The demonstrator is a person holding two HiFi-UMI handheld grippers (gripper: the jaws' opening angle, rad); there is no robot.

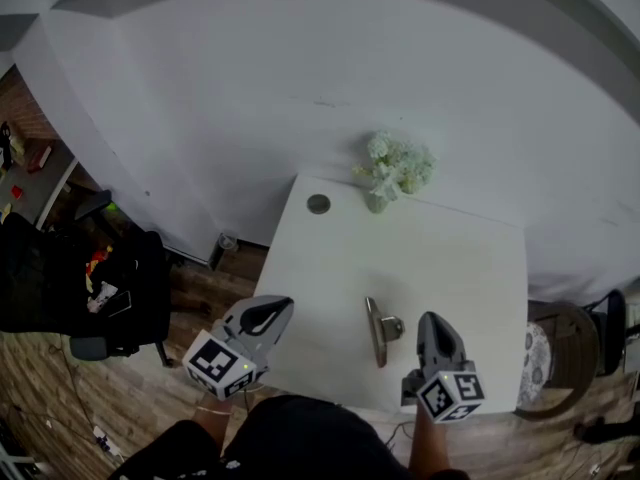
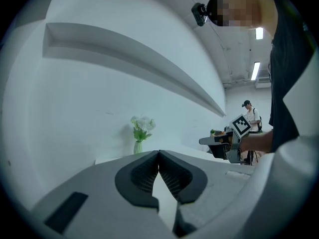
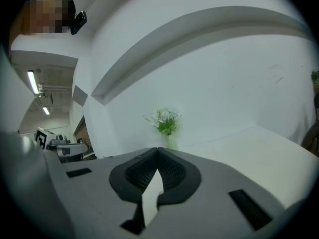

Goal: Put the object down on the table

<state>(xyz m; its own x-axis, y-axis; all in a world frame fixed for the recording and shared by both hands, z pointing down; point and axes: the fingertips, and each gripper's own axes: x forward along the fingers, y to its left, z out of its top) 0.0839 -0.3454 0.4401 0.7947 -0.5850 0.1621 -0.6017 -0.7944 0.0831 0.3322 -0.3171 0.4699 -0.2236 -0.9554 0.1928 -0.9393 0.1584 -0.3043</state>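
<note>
A long silver metal clip (image 1: 378, 330) lies flat on the white table (image 1: 460, 268), near its front edge. My right gripper (image 1: 433, 322) hovers just right of the clip, apart from it, jaws shut and empty; in the right gripper view its tips (image 3: 158, 153) meet with nothing between them. My left gripper (image 1: 272, 311) hangs at the table's front left corner, also shut and empty, with its tips (image 2: 158, 156) closed together. The clip does not show in either gripper view.
A small vase of pale flowers (image 1: 394, 168) stands at the table's far edge against the wall, and a small round disc (image 1: 318, 204) lies at the far left corner. A black chair (image 1: 110, 298) is on the left, another chair (image 1: 570, 358) on the right.
</note>
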